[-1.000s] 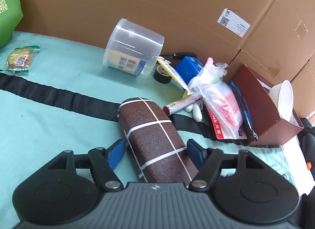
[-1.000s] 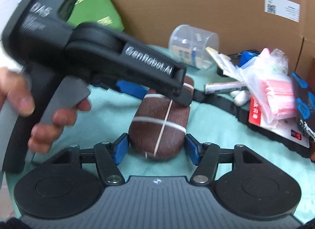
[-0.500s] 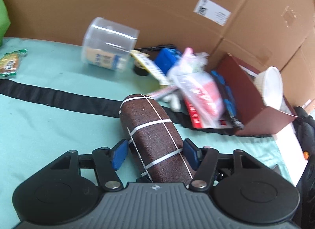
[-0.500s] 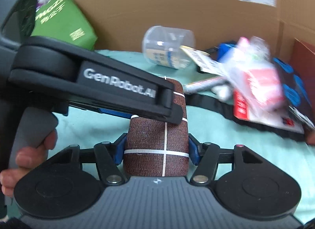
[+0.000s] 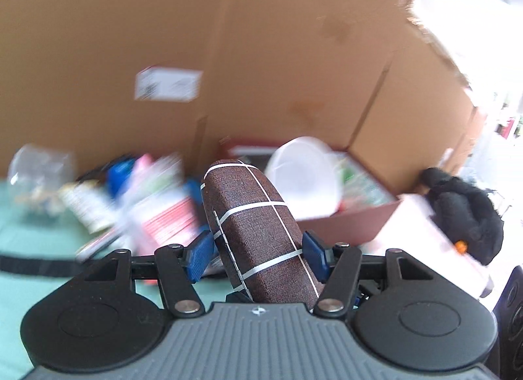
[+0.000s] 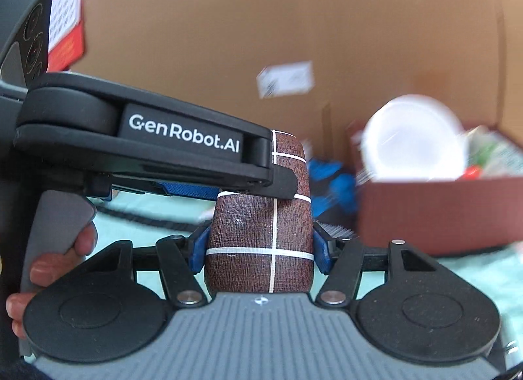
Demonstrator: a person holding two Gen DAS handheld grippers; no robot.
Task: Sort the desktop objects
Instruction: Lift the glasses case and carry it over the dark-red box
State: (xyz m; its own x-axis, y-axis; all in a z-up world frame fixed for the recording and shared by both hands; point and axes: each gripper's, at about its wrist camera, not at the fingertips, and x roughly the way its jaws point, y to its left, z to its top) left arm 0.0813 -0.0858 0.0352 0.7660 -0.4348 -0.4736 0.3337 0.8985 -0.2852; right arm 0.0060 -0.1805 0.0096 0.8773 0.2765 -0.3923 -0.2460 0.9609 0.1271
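A brown fabric case with white grid lines is held between the blue pads of my left gripper and is lifted off the teal cloth, tilted up. In the right wrist view the same case is also gripped by my right gripper, both pads pressed on its sides. The left gripper's black body crosses above the case there. A dark red box with a white bowl in it stands to the right.
A blurred heap of small items lies left of the case, with a clear plastic tub further left. A cardboard wall backs the table. A black plush object sits at the right.
Both grippers have lifted the case and swung it right, toward the red box; the view is motion-blurred. The pile and the tub have slid left in the frame.
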